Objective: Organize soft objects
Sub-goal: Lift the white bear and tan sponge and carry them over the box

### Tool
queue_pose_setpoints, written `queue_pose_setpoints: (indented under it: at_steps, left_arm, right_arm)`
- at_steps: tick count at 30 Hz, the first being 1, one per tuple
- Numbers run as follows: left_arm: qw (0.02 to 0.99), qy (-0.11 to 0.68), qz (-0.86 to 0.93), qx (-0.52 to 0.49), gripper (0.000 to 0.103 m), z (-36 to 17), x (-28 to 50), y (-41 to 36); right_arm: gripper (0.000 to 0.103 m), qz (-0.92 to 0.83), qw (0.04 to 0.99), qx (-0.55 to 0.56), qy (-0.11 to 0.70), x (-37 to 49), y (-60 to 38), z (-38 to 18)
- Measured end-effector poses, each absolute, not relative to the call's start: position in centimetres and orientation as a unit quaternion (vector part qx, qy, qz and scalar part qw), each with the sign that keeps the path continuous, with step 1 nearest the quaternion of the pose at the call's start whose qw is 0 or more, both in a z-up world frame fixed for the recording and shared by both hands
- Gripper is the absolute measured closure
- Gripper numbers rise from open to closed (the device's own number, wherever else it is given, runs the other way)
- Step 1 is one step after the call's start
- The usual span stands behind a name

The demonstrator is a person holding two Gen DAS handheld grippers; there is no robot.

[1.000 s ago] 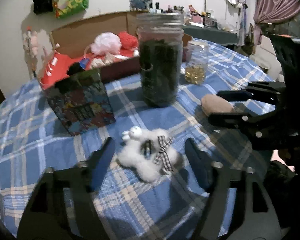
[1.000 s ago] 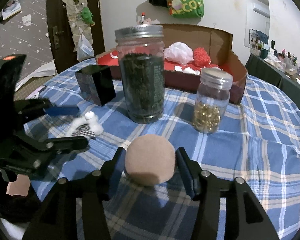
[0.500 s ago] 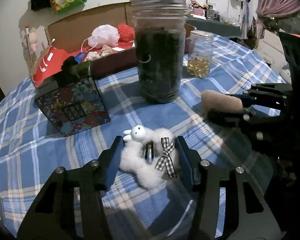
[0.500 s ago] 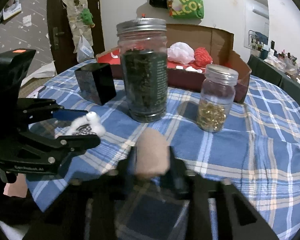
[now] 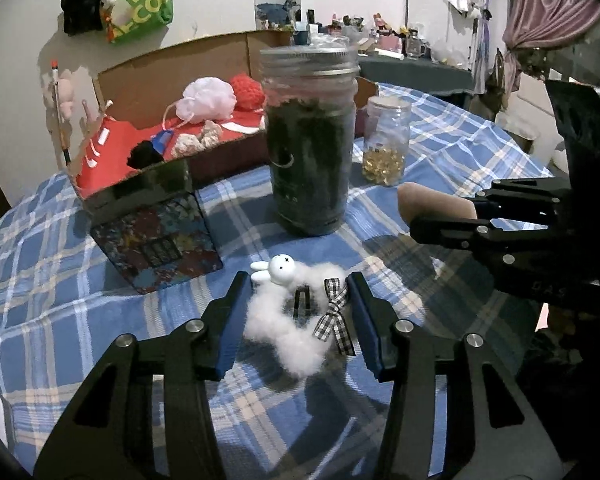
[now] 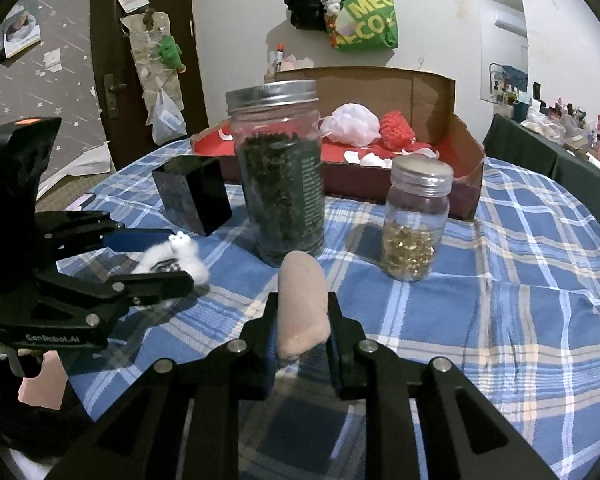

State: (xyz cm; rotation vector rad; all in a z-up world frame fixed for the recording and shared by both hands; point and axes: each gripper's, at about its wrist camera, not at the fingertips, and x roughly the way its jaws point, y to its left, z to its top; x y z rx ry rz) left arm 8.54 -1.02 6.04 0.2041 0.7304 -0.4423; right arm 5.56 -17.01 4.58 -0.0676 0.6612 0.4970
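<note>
A white fluffy bunny toy [image 5: 284, 320] with a checked bow lies on the blue plaid tablecloth [image 5: 60, 280]. My left gripper [image 5: 297, 280] straddles it; its jaws are closing and both pads touch the fluff. In the right wrist view the same toy [image 6: 180, 248] sits between the left gripper's fingers [image 6: 156, 258]. My right gripper [image 6: 302, 300] is shut on a beige soft puff [image 6: 302, 276], squeezed narrow and tilted up off the cloth. From the left wrist view that puff [image 5: 424, 200] sticks out of the right gripper [image 5: 444, 214]. Behind, an open cardboard box [image 5: 172, 92] holds a pink mesh pouf [image 5: 208, 100] and a red crochet piece [image 5: 246, 86].
A tall glass jar of dark leaves [image 5: 310, 152] stands mid-table between the grippers and the box. A small jar of gold bits [image 5: 386, 140] stands to its right. A dark patterned box [image 5: 156, 232] sits to the left. A hand [image 6: 40, 380] shows under the left gripper.
The left jaws closed in from wide apart onto the white bunny toy. The right jaws closed on the beige puff, squashing it from round to narrow, and lifted it a little.
</note>
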Motion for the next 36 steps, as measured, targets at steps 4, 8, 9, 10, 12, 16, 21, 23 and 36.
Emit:
queue_pose_setpoints:
  at_steps: [4, 8, 9, 10, 12, 16, 21, 23, 36]
  left_arm:
    - [0.910, 0.344, -0.209, 0.098, 0.056, 6.9, 8.4, -0.5]
    - [0.916, 0.336, -0.198, 0.097, 0.056, 7.8, 8.4, 0.4]
    - [0.918, 0.333, -0.194, 0.096, 0.056, 8.1, 8.4, 0.6]
    - [0.918, 0.332, -0.193, 0.095, 0.056, 8.3, 8.5, 0.8]
    - [0.921, 0.329, -0.189, 0.093, 0.056, 8.8, 8.6, 1.4]
    - [0.926, 0.321, -0.181, 0.088, 0.056, 9.9, 9.2, 2.3]
    - [0.929, 0.313, -0.179, 0.081, 0.056, 10.9, 10.2, 3.1]
    - [0.930, 0.310, -0.179, 0.077, 0.056, 11.5, 10.7, 3.4]
    - [0.930, 0.309, -0.186, 0.072, 0.056, 13.1, 14.6, 3.8]
  right_arm:
    - [0.081, 0.234, 0.918, -0.033, 0.318, 5.5, -17.3, 4.9]
    - [0.081, 0.223, 0.923, -0.029, 0.313, 5.5, -18.0, 5.6]
    - [0.081, 0.220, 0.924, -0.028, 0.311, 5.6, -18.2, 5.8]
    - [0.081, 0.218, 0.925, -0.027, 0.309, 5.6, -18.5, 6.1]
    - [0.081, 0.212, 0.928, -0.028, 0.306, 5.7, -18.8, 6.6]
    - [0.081, 0.203, 0.932, -0.027, 0.297, 6.1, -19.4, 7.8]
    - [0.081, 0.196, 0.937, -0.029, 0.288, 7.0, -19.8, 9.2]
    - [0.081, 0.193, 0.939, -0.032, 0.283, 7.3, -19.9, 9.7]
    - [0.080, 0.201, 0.939, -0.049, 0.275, 11.0, -19.8, 12.1]
